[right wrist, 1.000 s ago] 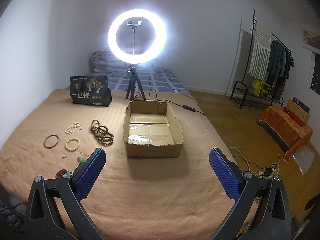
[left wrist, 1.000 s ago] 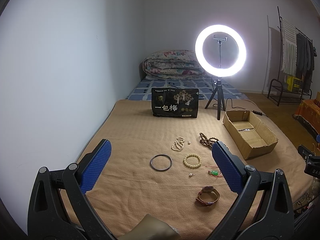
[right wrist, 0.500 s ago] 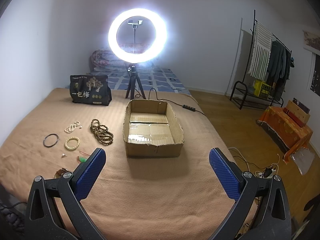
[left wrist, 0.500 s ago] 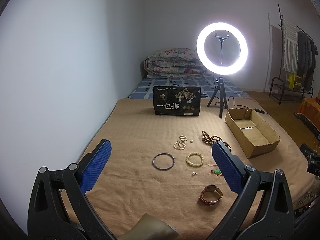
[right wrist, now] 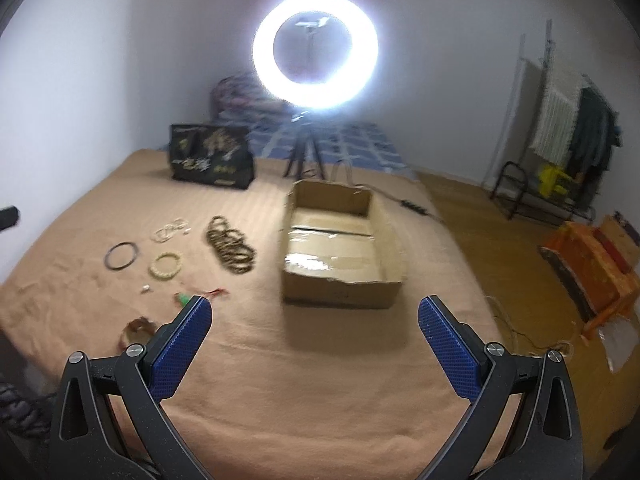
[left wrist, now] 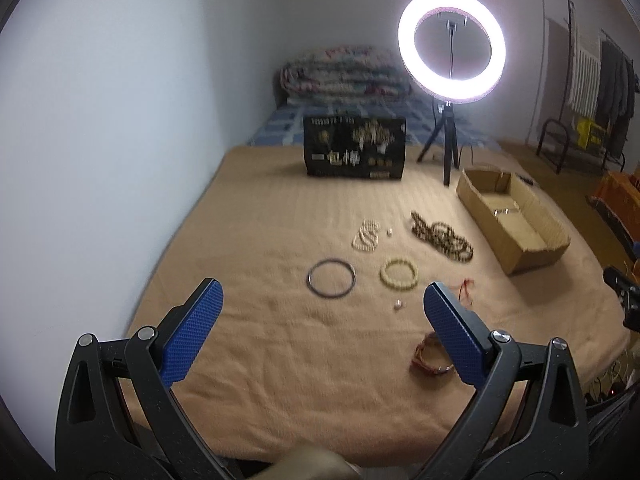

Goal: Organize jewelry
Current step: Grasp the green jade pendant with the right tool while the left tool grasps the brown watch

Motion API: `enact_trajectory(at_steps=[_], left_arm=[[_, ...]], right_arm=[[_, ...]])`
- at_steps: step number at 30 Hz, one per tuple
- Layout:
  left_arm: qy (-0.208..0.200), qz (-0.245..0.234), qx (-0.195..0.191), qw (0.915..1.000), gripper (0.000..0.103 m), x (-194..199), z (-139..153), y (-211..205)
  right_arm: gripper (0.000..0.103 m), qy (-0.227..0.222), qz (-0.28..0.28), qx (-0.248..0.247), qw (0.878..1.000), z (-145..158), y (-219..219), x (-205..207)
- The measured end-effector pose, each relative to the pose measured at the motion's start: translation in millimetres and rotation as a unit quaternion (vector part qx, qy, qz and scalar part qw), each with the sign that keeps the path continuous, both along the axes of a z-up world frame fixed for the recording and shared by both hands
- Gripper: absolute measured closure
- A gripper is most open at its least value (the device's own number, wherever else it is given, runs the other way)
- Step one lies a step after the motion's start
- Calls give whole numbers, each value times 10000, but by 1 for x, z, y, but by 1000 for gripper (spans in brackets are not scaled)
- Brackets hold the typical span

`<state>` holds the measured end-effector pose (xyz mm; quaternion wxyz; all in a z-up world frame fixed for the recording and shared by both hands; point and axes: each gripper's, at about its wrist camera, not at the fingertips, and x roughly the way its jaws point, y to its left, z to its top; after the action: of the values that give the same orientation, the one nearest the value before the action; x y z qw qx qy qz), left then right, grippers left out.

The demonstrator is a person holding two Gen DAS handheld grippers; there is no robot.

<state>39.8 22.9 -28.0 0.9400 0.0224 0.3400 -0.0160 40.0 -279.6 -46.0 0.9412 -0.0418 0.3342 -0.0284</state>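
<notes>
Left gripper (left wrist: 320, 300): fingers spread wide, nothing between them; hovering above near edge of bed, over bare blanket short of the jewelry.
Right gripper (right wrist: 314, 312): fingers spread wide, nothing held; hovering above near edge, facing the box.
Bangle (left wrist: 331, 279): dark ring, flat on blanket, mid-bed, left of bead bracelet.
Bead bracelet (left wrist: 399, 273): pale, just beside bangle, not touching.
White beads (left wrist: 366, 235): small loops, beyond the bangle toward far edge.
Brown beads (left wrist: 442, 235): long coiled strand, between bead bracelet and box.
Small bead (left wrist: 397, 304): loose, near the left gripper's right finger.
Red cord (left wrist: 464, 286): thin, partly hidden behind that finger; green piece (right wrist: 183, 299) at its end visible in right view.
Watch (left wrist: 430, 356): brown strap, nearest the near edge, partly hidden by same finger.
Box (right wrist: 340, 248): open cardboard, toward right edge of bed, well apart from the watch; inside shows only taped flaps.
Bag (left wrist: 355, 147): black, gold print, upright at far edge of blanket.
Ring light (left wrist: 452, 46): lit, on tripod (left wrist: 442, 152) behind box; cable running right.
Surface: tan blanket (left wrist: 280, 340) over bed, lightly wrinkled.
Room: white wall at left, folded quilt (left wrist: 344, 76) at head, wood floor and clothes rack (right wrist: 560, 128) at right.
Image quality: both views motion-blurred.
</notes>
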Motion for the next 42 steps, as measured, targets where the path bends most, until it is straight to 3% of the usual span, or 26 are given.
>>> enact_trajectory(at_steps=[5,10,14,18,21,30,36,39,42], left_arm=[[368,-241,-83,9990,1,8,-17,-10],[938,-432,-425,9937,20,24,-38,-15],[1529,-622,-659,9841,34,34,-62,-23],[2027,-791,-817,9726,45,42,-87,-38],[2302,-909,-886,9648,52,48,-104,-48],[2900,-926,-1189,9451,64,68,-138,-65],[3106,-847,-1280,9381,66,74,-152,-62],[3193,-818,-1330,9347,72,78,-158,-63],[3217,-844,-1278,9344,73,79,-161,-67]], right_arm=[[0,284,540,104,9981,-13,11,26],[1,695,1115,275,9910,-33,27,55],[10,919,1479,446,9837,-47,38,73],[12,1203,1716,643,9757,-67,48,91],[25,1492,1885,717,9680,-83,55,101],[49,2012,2229,1020,9484,-114,76,133],[66,2259,2532,1017,9352,-129,94,147],[68,2320,2585,955,9329,-136,103,152],[72,2344,2588,800,9336,-141,112,154]])
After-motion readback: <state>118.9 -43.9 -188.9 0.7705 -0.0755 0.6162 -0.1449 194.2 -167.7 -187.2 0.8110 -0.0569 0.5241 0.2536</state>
